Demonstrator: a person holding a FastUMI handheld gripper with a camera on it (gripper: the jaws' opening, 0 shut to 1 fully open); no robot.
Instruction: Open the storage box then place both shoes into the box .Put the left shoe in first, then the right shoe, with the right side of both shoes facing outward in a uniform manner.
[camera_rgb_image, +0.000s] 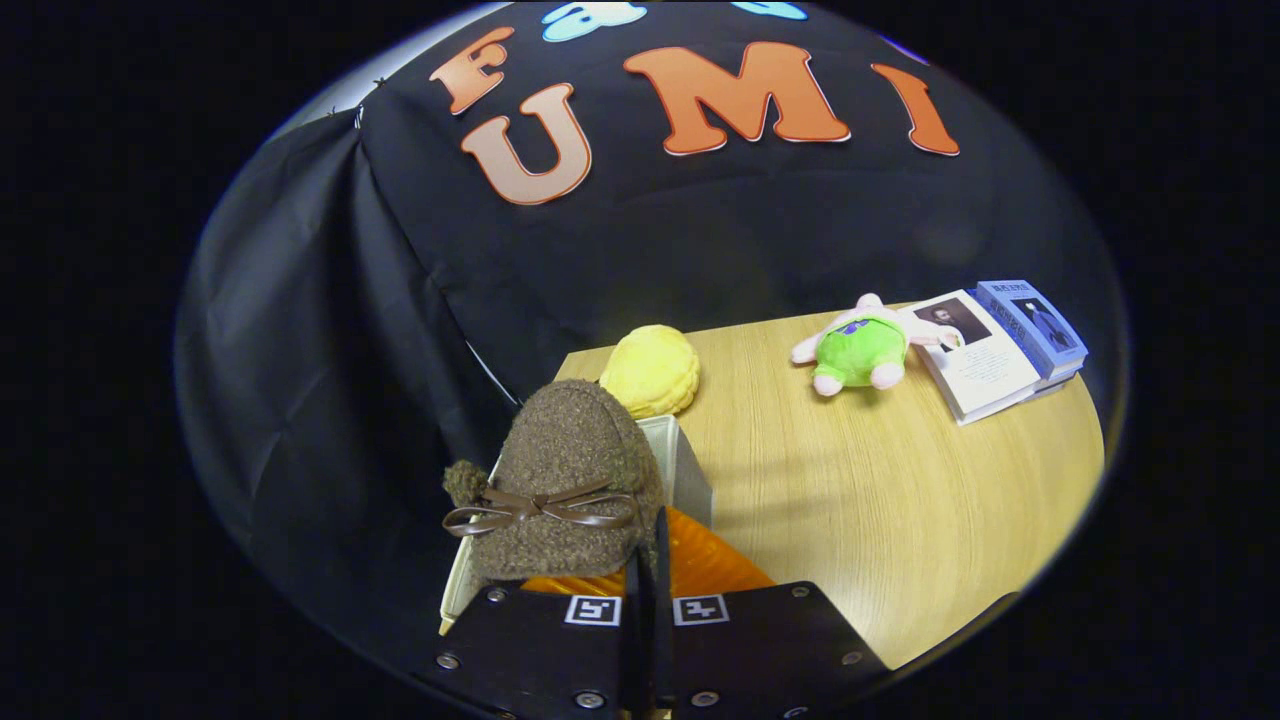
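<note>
Your gripper (648, 575) has its fingers pressed close together, pinching the edge of a fuzzy brown slipper-shoe with a brown bow (565, 490).

At bottom centre the shoe hangs just over the white storage box (690, 465) with its orange lid (715, 565). Beyond it on the wooden table (900, 520) lie a yellow plush bun (652, 372), then toward the right a green-and-pink plush toy (858, 348) and stacked books (1000, 345).

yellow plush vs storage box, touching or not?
Cannot tell. In the gripper view the yellow plush sits right behind the storage box, but the brown fuzzy shoe, clamped by the gripper, hides where they would meet.
</note>
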